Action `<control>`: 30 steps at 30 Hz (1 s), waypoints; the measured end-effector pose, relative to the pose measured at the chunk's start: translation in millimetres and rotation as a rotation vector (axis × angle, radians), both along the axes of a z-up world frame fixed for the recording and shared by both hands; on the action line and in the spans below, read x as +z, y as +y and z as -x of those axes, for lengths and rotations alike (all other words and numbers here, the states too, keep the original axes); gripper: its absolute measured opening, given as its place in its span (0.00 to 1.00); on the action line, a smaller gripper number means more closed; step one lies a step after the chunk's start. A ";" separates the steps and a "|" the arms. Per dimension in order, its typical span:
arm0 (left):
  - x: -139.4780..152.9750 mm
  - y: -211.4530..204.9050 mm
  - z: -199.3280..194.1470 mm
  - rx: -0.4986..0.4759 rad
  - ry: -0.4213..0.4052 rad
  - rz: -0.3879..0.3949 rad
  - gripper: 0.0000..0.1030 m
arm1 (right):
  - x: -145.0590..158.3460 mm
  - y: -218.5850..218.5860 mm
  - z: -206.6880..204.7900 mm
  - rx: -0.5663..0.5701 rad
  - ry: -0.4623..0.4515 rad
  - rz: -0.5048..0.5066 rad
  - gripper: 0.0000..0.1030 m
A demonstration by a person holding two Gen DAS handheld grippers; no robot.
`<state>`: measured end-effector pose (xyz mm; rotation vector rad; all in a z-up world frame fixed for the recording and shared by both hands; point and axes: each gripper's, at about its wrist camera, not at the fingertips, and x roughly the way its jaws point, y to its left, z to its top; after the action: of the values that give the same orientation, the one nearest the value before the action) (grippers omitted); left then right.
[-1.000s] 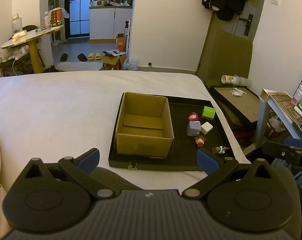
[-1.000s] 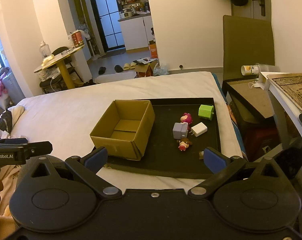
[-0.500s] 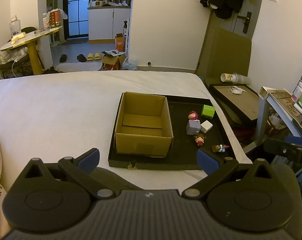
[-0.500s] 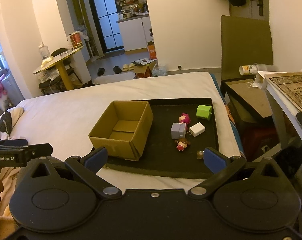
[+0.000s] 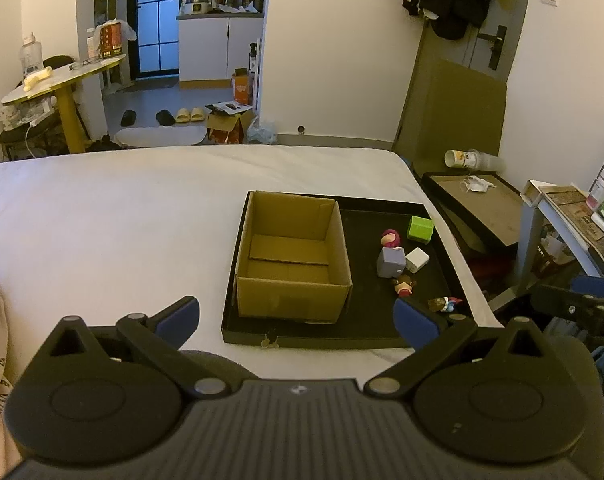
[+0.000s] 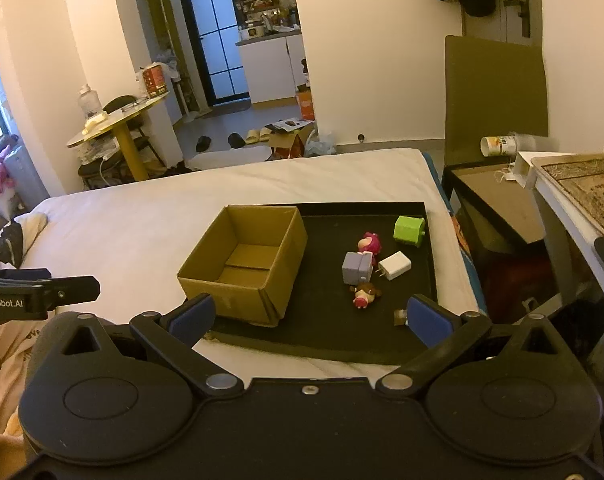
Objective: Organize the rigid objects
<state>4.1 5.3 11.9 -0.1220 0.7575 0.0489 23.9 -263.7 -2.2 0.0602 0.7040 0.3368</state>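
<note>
- A white bed (image 5: 121,216) is seen from two gripper-mounted cameras, with a shallow black tray (image 5: 382,332) laid on its right part.
- An open cardboard box (image 5: 291,264) is placed in the left half of the tray; nothing is seen inside it.
- The small rigid objects are scattered on the tray's right half, outside the box.
- A green cube (image 6: 409,231) is set nearest the far right corner of the tray.
- A pink figurine (image 6: 370,242) is found touching or just behind a grey-purple block (image 6: 356,267).
- A white charger (image 6: 394,265) with metal prongs is laid just right of the block.
- A small brown-and-pink figurine (image 6: 365,295) is laid nearer the front, and another small toy (image 5: 444,304) is seen by the tray's near right edge, partly hidden in the right view.
- The left gripper (image 5: 295,316) is held above the bed in front of the tray, its blue-padded fingers spread wide apart and nothing gripped.
- The right gripper (image 6: 309,316) is held likewise, fingers wide apart and empty.
</note>
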 end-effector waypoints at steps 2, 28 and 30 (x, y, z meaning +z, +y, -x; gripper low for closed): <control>-0.7 1.0 -3.0 0.001 0.007 -0.002 1.00 | -1.0 -1.0 -3.1 -0.002 0.004 -0.003 1.00; -14.7 30.1 -68.9 0.036 0.072 -0.020 0.99 | -23.4 -11.1 -54.8 -0.071 0.081 -0.034 1.00; -17.5 32.5 -74.4 0.047 0.078 -0.007 0.97 | -24.6 -12.5 -58.7 -0.070 0.084 -0.031 1.00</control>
<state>78.5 37.8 -5.6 -0.1313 0.8318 0.1012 82.6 -276.2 -26.8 0.1287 0.7778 0.2795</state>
